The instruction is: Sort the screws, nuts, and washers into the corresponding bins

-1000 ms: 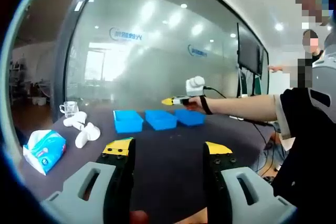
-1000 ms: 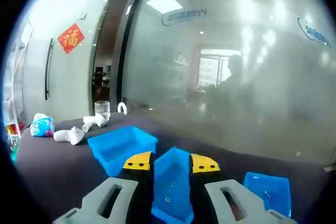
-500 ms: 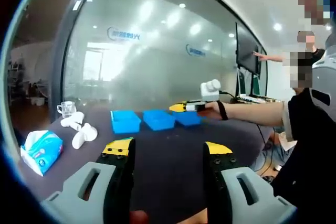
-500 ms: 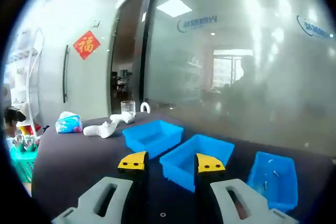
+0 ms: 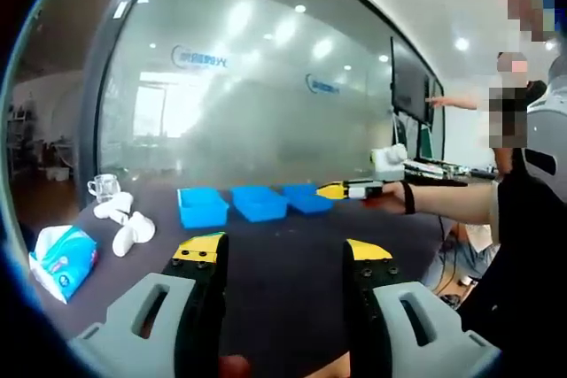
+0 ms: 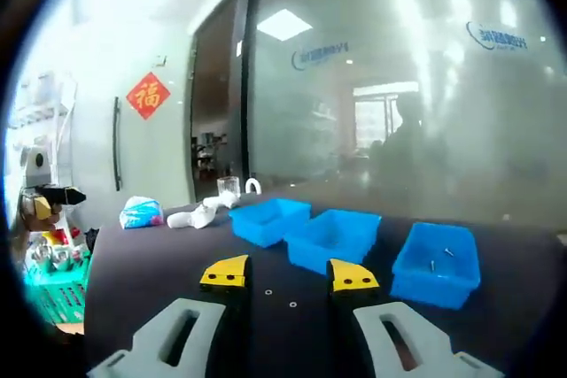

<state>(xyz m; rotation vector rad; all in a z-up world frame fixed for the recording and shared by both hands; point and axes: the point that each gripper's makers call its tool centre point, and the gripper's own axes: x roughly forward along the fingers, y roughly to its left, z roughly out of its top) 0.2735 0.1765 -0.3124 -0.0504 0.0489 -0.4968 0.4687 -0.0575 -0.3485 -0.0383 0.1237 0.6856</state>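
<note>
Three blue bins stand in a row on the dark table (image 5: pixel 292 258): left bin (image 5: pixel 202 205), middle bin (image 5: pixel 260 203), right bin (image 5: pixel 308 198). In the right gripper view they are the left bin (image 6: pixel 270 219), the middle bin (image 6: pixel 335 236) and the right bin (image 6: pixel 436 263), which has small screws (image 6: pixel 438 258) in it. Two small ring-shaped parts (image 6: pixel 268 291) lie on the table just ahead of my right gripper (image 6: pixel 289 276), which is open and empty. That right gripper (image 5: pixel 345 189) hovers beside the right bin. My left gripper (image 5: pixel 283 254) is open, empty and well short of the bins.
A tissue pack (image 5: pixel 58 258), white fittings (image 5: pixel 124 223) and a glass (image 5: pixel 104 187) sit at the table's left end. A green basket (image 6: pixel 53 294) stands off the table's edge. A frosted glass wall (image 5: pixel 266 112) runs behind the table. People stand at the right.
My right gripper has pulled back from over the middle bin to the table in front of the row, and its jaws have widened. The left gripper stays open and has barely moved.
</note>
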